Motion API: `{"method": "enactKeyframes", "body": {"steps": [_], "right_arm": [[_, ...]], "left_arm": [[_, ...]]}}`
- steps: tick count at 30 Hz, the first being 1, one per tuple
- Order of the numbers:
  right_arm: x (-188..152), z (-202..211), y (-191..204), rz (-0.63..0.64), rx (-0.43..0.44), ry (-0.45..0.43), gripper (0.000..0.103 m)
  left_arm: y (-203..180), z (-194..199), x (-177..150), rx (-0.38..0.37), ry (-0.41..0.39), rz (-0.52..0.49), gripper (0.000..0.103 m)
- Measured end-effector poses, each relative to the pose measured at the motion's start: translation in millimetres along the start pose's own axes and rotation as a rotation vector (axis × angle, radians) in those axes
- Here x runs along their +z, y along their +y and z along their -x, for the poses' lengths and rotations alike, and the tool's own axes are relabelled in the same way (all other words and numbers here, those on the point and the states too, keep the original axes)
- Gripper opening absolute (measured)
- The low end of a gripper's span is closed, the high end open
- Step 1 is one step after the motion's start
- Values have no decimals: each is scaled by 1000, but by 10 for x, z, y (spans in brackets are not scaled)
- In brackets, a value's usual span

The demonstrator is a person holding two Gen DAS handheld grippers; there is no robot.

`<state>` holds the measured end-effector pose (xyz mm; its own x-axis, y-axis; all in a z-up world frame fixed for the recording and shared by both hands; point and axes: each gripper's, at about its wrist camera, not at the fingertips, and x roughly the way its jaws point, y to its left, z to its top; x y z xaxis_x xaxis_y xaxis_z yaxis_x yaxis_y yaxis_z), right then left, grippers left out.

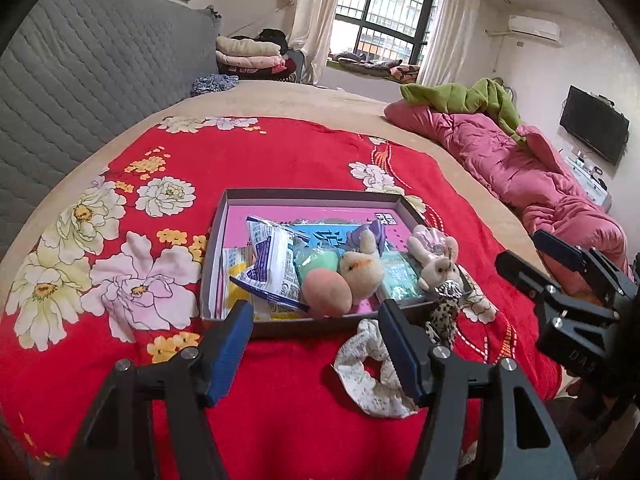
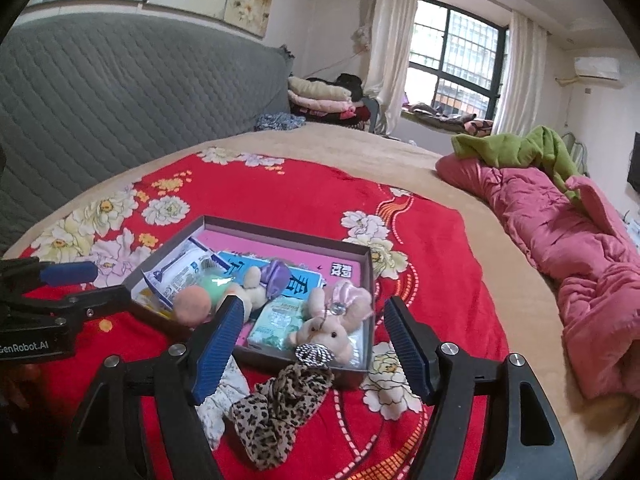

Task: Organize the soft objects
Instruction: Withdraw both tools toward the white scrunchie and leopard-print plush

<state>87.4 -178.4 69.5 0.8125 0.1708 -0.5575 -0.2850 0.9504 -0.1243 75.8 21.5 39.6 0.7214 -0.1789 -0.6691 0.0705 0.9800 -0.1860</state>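
Both claws, left point(image 1: 316, 344) and right point(image 2: 314, 344), hover wide open and empty over a red blanket point(image 2: 280, 200) on the bed, where a shallow box point(image 1: 256, 326) holds plush toys; a leopard scrunchie point(image 2: 276, 412) and white scrunchie point(image 1: 360, 376) lie just before it.

Both wrist cameras look low across the bed point(image 1: 320, 104) toward the window point(image 1: 384, 8) at 12 o'clock. The left view sits close behind the shallow box point(image 1: 304, 196); the right view point(image 2: 280, 230) faces it from the near-right corner. Both share box, red floral blanket point(image 1: 280, 152) and pink quilt point(image 2: 560, 232).
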Motion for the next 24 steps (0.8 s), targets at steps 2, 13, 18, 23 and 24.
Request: {"method": "enactKeyframes", "body": {"steps": [2,13,18,23,24], "right_arm": [[-14,57,-38,-9,-1,-2,74],[-198,306,-60,-19,24,14,75],[-311,352,5,-4,37,35,75],[-423,355,21,-17,51,64,75],[-455,351,24,-26,56,75,75]], "left_arm": [[-30,40,-20,-4,7,-1,65],[-295,146,-165,-33,37,-43,65],[-388,102,-269,-47,80,-65,65],[-411,15,-361,-69,131,-57,65],[-416,5,-380,-69,137,-57,65]]}}
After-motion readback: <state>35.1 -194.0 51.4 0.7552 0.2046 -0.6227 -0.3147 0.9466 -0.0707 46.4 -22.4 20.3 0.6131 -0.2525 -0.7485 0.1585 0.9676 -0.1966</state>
